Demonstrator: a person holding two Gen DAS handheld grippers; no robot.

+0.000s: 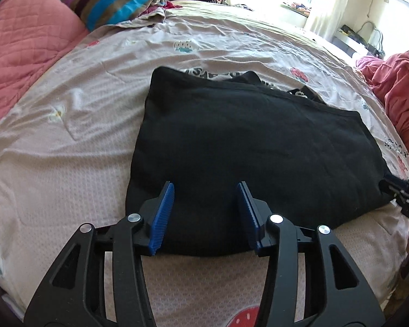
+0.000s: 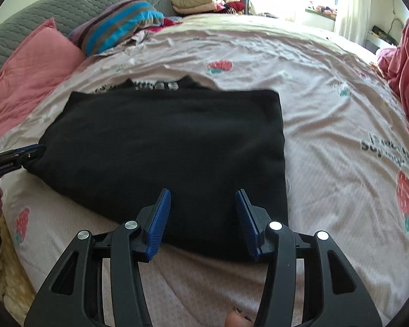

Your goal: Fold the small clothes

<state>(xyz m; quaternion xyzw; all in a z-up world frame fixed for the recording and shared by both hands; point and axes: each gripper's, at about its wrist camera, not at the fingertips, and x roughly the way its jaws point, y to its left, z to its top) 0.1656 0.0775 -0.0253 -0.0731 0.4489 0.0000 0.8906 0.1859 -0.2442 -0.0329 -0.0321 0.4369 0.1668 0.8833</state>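
A black garment (image 1: 245, 147) lies folded flat on the bed, with white lettering showing along its far edge. My left gripper (image 1: 205, 188) hovers over the near left part of it, blue pads apart and nothing pressed between them. In the right wrist view the same black garment (image 2: 171, 147) fills the middle. Over its near right corner hangs my right gripper (image 2: 203, 194), jaws apart and empty. The right gripper's tip (image 1: 403, 193) shows at the right edge of the left wrist view, and the left gripper's tip (image 2: 21, 155) at the left edge of the right wrist view.
The bed sheet (image 1: 68, 141) is pale pink with strawberry prints. Pink pillows (image 1: 21, 43) and a striped blanket (image 2: 120, 24) lie at the head. Folded clothes (image 2: 204, 0) are stacked at the far side. A pink quilt (image 1: 403, 98) bunches at the right. A window is behind.
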